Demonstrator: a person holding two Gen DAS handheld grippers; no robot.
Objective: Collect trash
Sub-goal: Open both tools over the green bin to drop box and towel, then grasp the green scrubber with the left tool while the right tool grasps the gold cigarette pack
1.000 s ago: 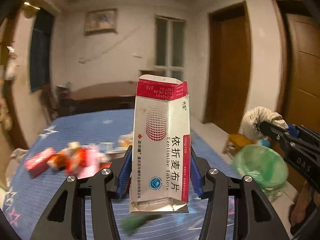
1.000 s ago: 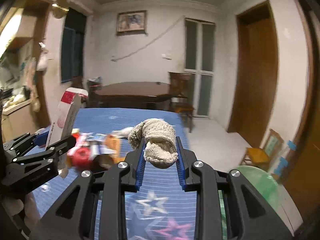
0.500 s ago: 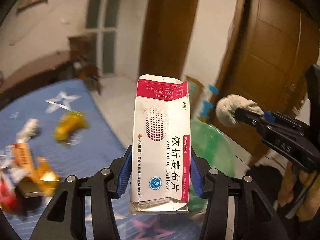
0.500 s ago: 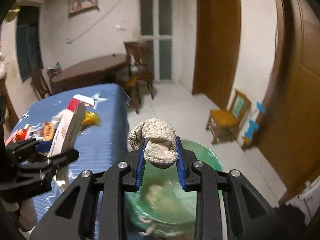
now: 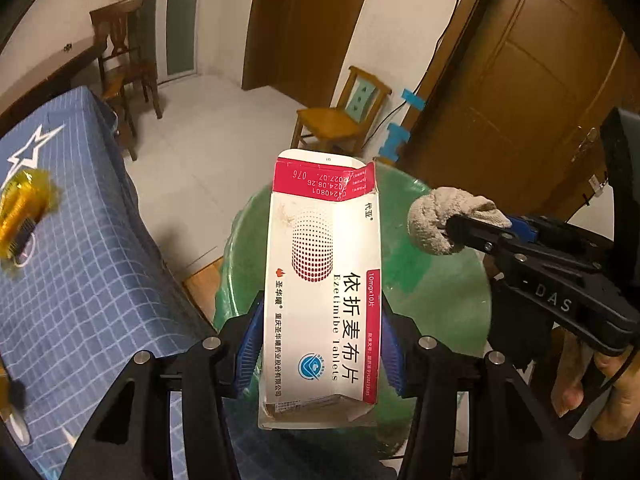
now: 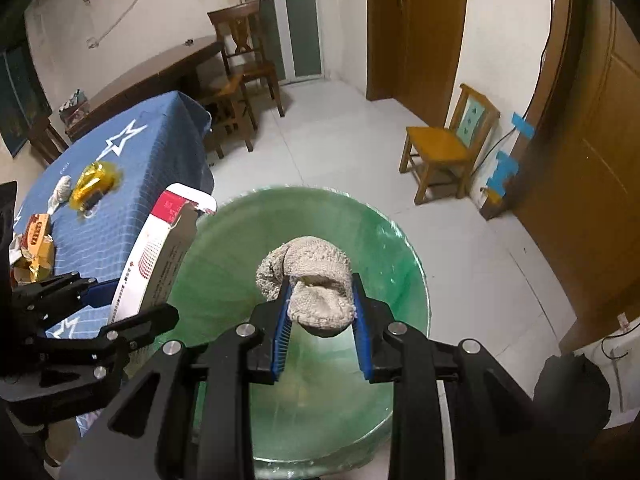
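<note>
"What's in the left gripper (image 5: 320, 344)?"

"A pill box (image 5: 320, 280), squeezed between its blue pads. It sticks up past the tips."

"And the right gripper (image 6: 322, 320)?"

"It pinches a balled-up rag (image 6: 312, 280). The green bin (image 6: 224, 256) sits right under both."

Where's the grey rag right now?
The grey rag is clamped in the right tool, held above the open green-lined bin. In the right wrist view, the white-and-red tablet box sits to its left.
</note>
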